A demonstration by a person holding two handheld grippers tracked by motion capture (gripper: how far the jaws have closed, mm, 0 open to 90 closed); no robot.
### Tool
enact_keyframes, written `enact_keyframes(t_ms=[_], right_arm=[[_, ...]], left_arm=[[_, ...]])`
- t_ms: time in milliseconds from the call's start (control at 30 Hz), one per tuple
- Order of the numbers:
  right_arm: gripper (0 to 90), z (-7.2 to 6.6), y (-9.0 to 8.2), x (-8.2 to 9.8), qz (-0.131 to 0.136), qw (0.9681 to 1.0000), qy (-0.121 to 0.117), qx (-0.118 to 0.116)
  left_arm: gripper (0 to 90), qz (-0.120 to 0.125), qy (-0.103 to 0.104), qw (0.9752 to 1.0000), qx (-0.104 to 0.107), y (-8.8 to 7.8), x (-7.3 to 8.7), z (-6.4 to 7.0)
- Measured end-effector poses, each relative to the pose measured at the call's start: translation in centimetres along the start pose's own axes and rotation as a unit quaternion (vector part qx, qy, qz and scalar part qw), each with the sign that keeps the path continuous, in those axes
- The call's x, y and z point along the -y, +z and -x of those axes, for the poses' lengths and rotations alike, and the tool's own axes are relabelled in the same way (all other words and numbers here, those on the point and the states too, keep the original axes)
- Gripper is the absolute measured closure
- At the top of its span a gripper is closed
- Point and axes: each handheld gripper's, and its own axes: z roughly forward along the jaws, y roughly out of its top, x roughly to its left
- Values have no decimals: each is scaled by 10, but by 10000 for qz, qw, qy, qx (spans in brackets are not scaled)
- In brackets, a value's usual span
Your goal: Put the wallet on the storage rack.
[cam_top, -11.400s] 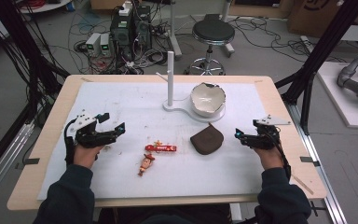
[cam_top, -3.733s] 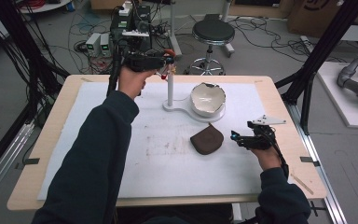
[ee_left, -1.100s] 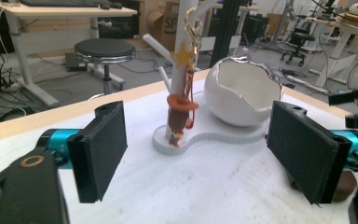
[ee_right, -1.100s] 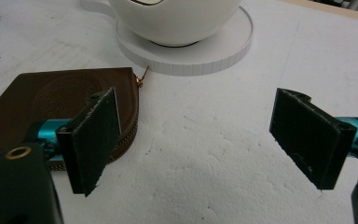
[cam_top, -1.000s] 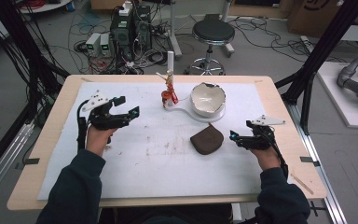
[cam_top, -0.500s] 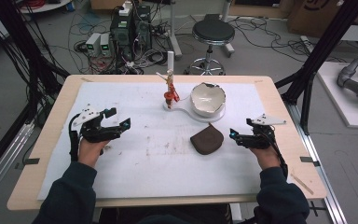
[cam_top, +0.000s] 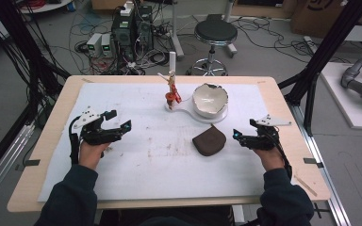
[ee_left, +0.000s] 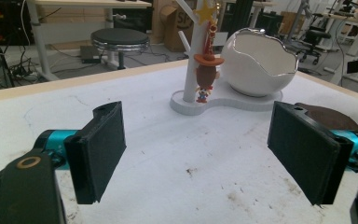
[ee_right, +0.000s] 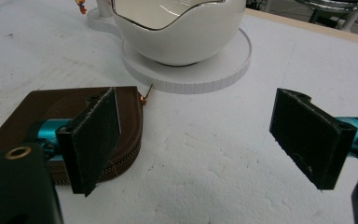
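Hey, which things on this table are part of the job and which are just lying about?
Part of the job:
- small cowboy-figure keychain
- white branched stand it hangs on
- left gripper, open

Lying about:
- white eggshell-shaped bowl
- brown zipped leather pouch

Glossy white bowl [ee_right: 177, 28]; matt brown leathery pouch [ee_right: 65, 112]; wooden table [cam_top: 52, 136].

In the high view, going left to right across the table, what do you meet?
Left gripper → keychain figure hanging on the white stand → egg-shaped white bowl → brown pouch → right gripper.
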Motion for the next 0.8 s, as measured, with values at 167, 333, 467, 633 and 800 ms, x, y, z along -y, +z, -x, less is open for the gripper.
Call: enact_keyframes(t_ms=[167,333,467,633,800], right_arm=[[161,0,2,1,-64,10000,64,10],[161,-2,3,2,-122,9998,129,-64],[161,-3,4,3,-219,9994,164,-215],[162,-7,8,2,-278,9980,263,-498],[162,-16,19,1,-461,9957,224,-777]], left_arm=[[190,-24,-33,10000,-12,1,1,-1],[190,-66,-8,10000,-46,1,1,-1],[190,-148,41,9998,-81,2,1,1],[194,-177,109,9997,-147,4,2,6],[194,-210,168,9996,-83,9,3,13]])
